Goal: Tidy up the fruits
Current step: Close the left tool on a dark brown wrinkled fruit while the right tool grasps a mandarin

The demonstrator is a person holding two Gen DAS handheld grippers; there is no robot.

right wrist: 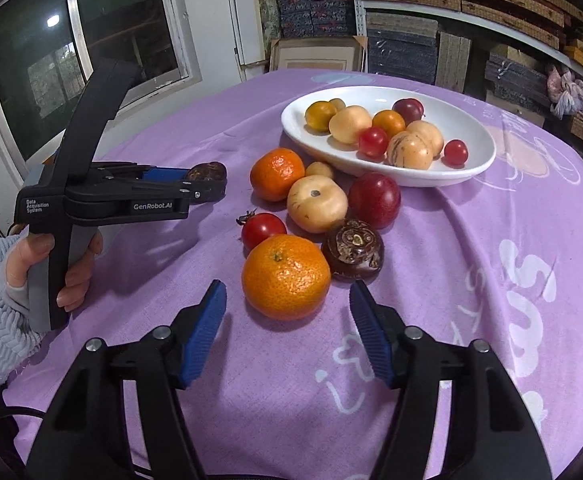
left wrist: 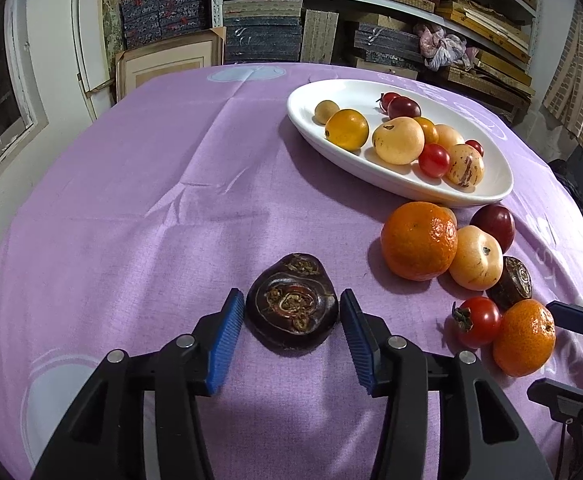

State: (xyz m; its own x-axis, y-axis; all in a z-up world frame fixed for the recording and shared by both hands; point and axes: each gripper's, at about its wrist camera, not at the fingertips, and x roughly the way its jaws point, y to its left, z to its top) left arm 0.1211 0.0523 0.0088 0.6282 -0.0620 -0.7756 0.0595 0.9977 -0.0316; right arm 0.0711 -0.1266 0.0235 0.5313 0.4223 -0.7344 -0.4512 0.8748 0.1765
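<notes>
A dark brown water chestnut (left wrist: 292,307) lies on the purple cloth between the pads of my open left gripper (left wrist: 291,312), which straddles it without touching. It also shows in the right wrist view (right wrist: 207,172) at the left gripper's tips. My right gripper (right wrist: 287,300) is open, with a near tangerine (right wrist: 286,276) just ahead between its fingers. Loose fruit lies beyond: a second tangerine (right wrist: 277,174), a pale round fruit (right wrist: 317,203), a dark plum (right wrist: 374,200), a red tomato (right wrist: 263,230) and a second water chestnut (right wrist: 353,249). A white oval dish (right wrist: 467,160) holds several small fruits.
The table is covered by a purple cloth (left wrist: 151,200) that drops off at the left and right edges. Shelves with stacked boxes (left wrist: 263,36) stand behind the table. A window (right wrist: 71,60) is at the left. My left hand's gripper body (right wrist: 103,200) stands left of the fruit.
</notes>
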